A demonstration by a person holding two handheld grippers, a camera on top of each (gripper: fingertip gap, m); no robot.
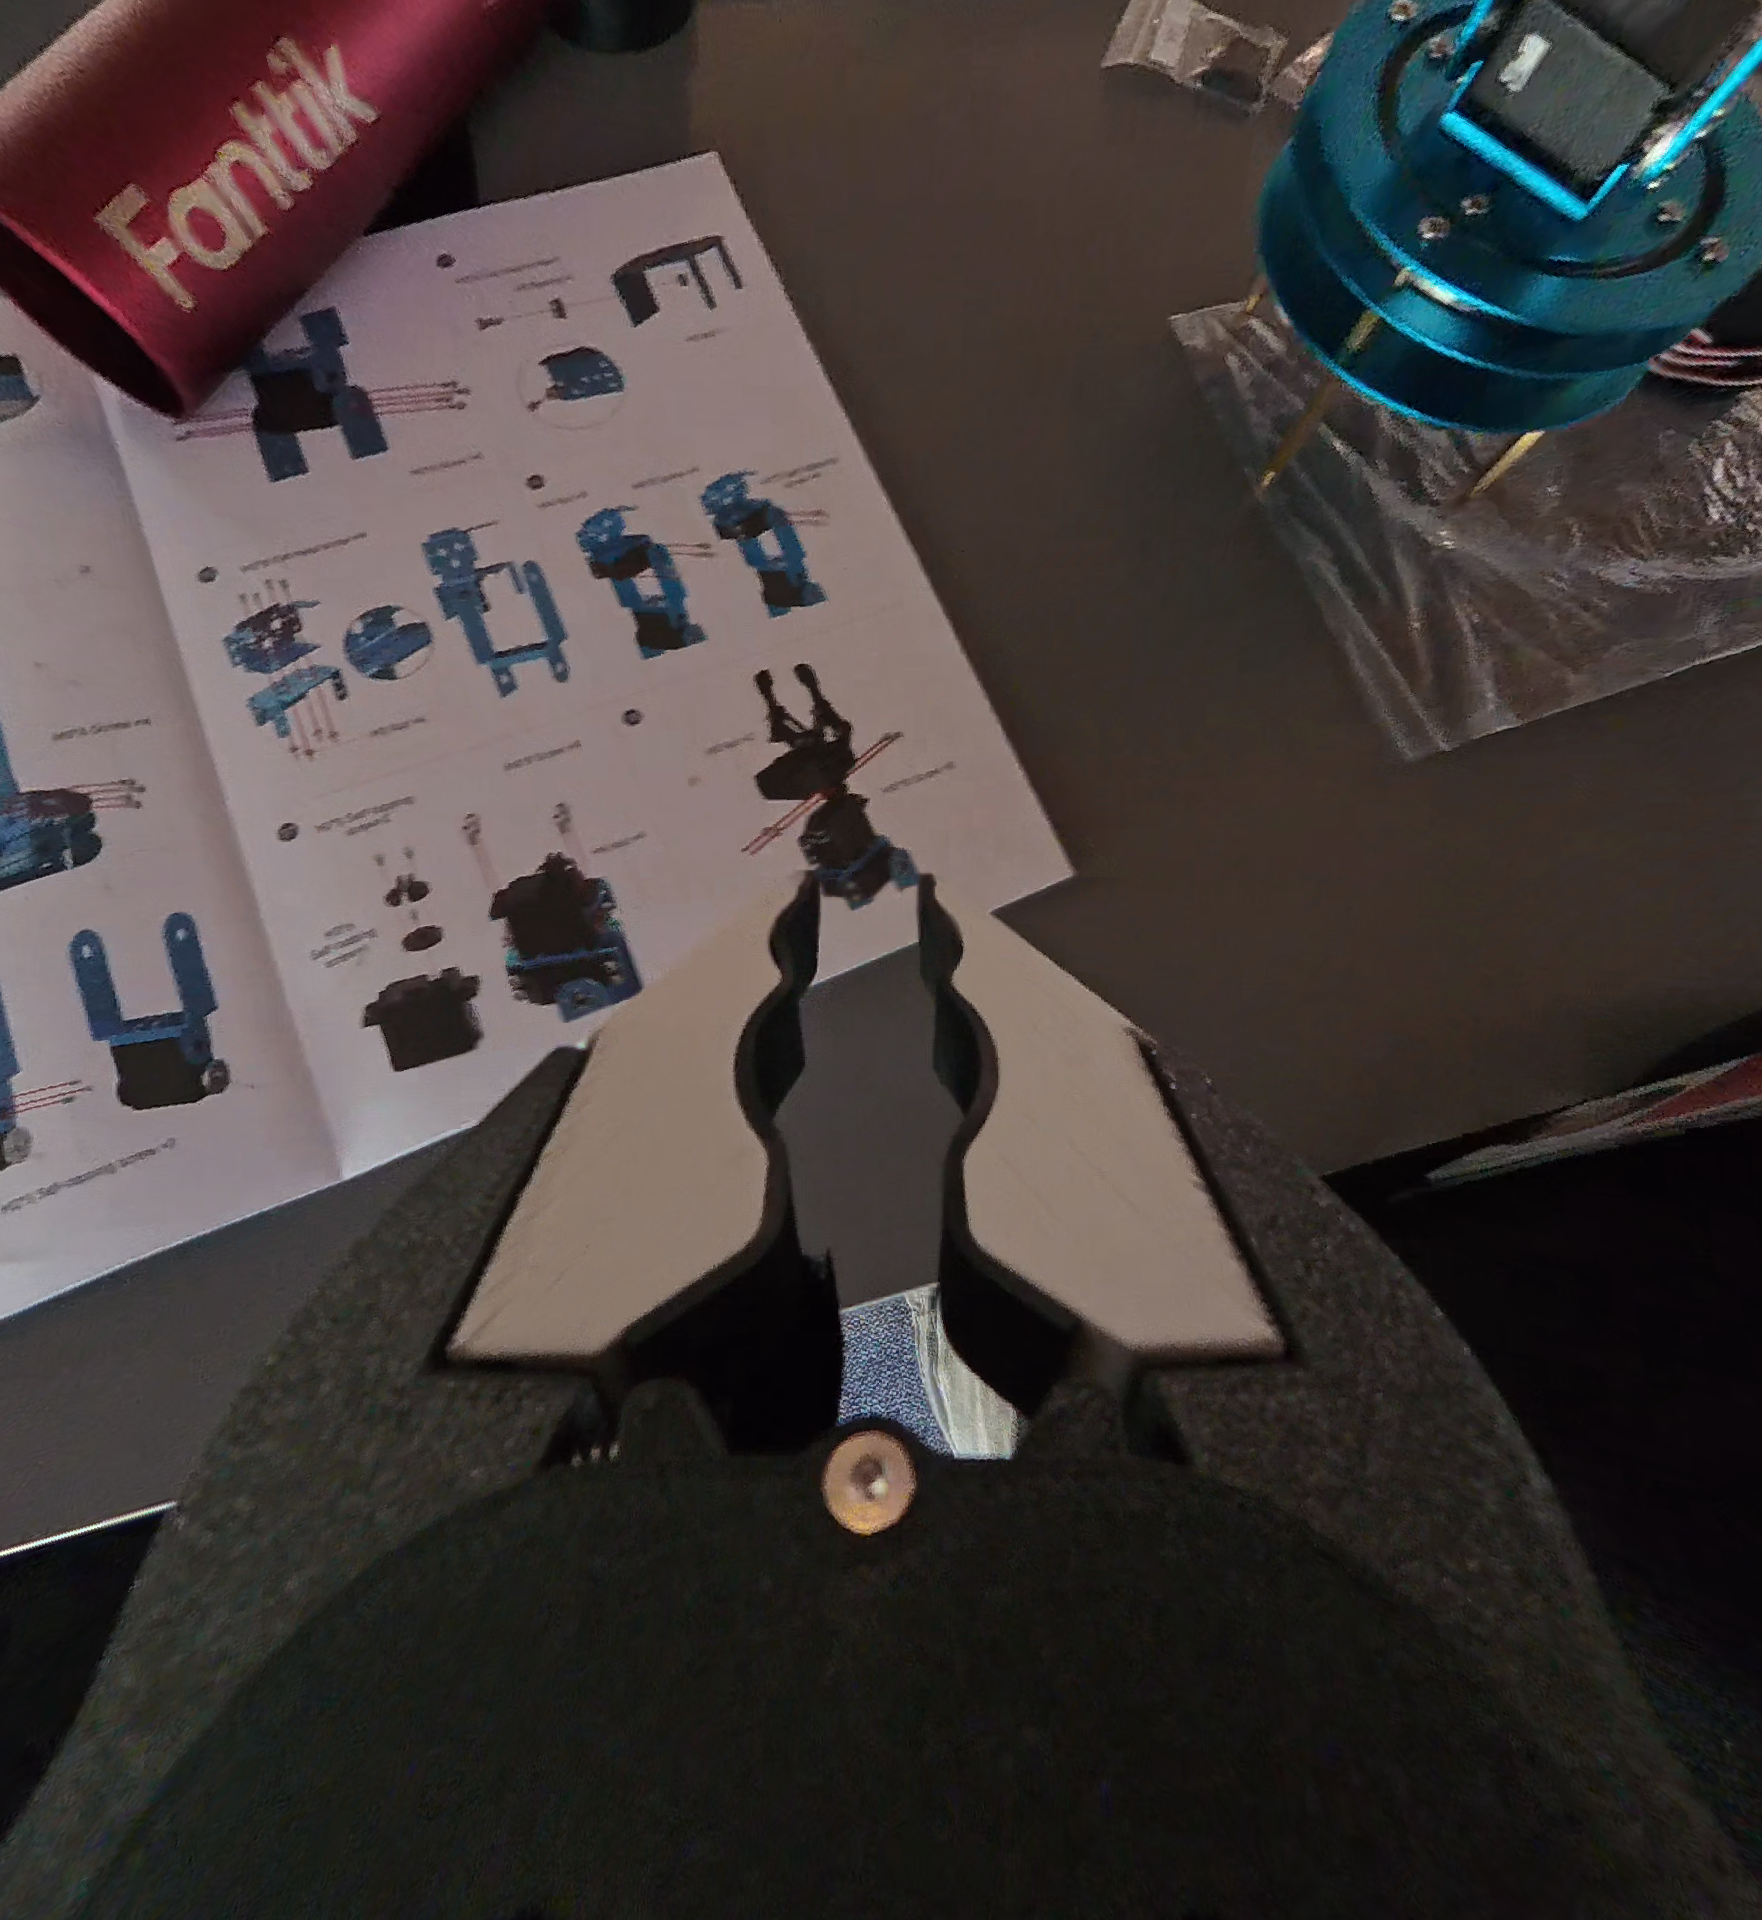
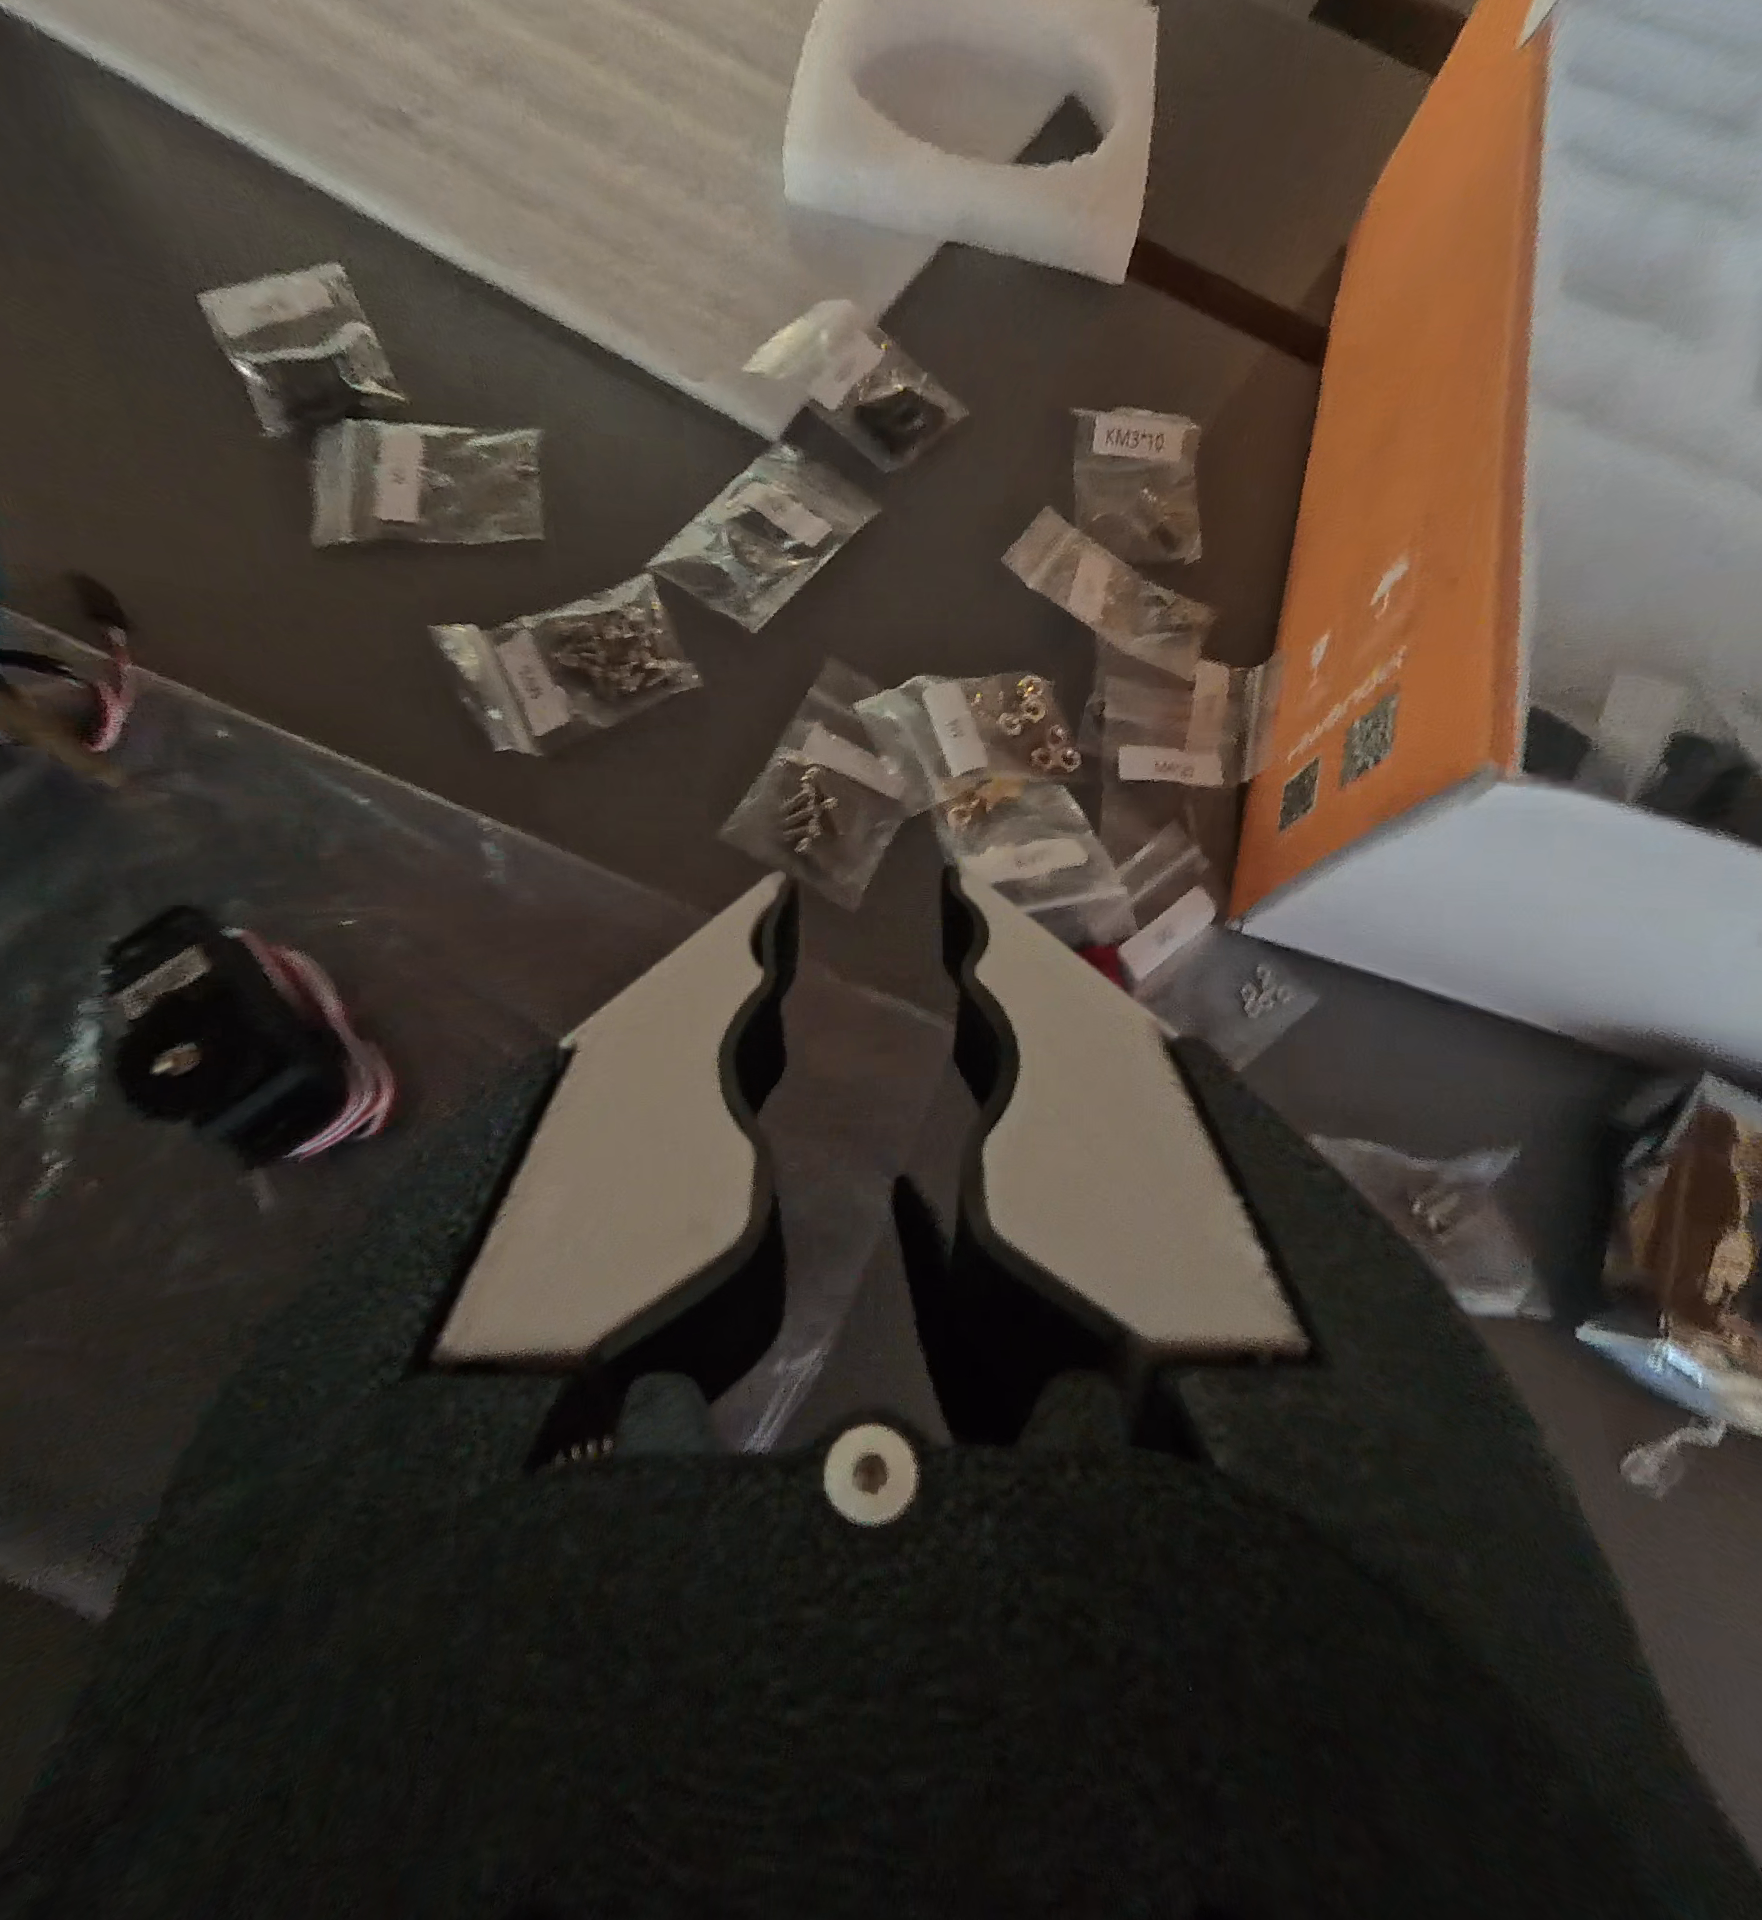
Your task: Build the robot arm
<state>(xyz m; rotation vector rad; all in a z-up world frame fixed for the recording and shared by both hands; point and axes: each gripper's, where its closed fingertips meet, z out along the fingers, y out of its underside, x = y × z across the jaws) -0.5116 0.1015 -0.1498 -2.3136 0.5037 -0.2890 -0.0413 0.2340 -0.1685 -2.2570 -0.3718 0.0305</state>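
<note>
My left gripper [image 1: 866, 894] is open and empty, its jaws a little apart. It hovers over the near right corner of an open instruction sheet [image 1: 544, 623] printed with blue and black part drawings. A blue round metal base [image 1: 1521, 260] carrying a black servo stands on brass legs at the far right. My right gripper [image 2: 866, 883] is open and empty, just above the dark table. Its tips are nearest a small clear bag of screws [image 2: 815, 810] and a bag of gold nuts [image 2: 1012, 727]. A black servo [image 2: 233, 1039] with red and white wires lies to its left.
A maroon cylinder [image 1: 181, 187] lies across the sheet's far left. A clear plastic sheet [image 1: 1583, 603] lies under the blue base. Several small part bags [image 2: 565, 655] are scattered ahead. An orange and white box [image 2: 1396, 520] stands at right. A white foam block [image 2: 960, 197] is behind. My right fingertips sit around 50 cm from my left ones. The maroon cylinder [image 1: 181, 187] lies some 25 cm from my left tips, 55 cm from my right tips.
</note>
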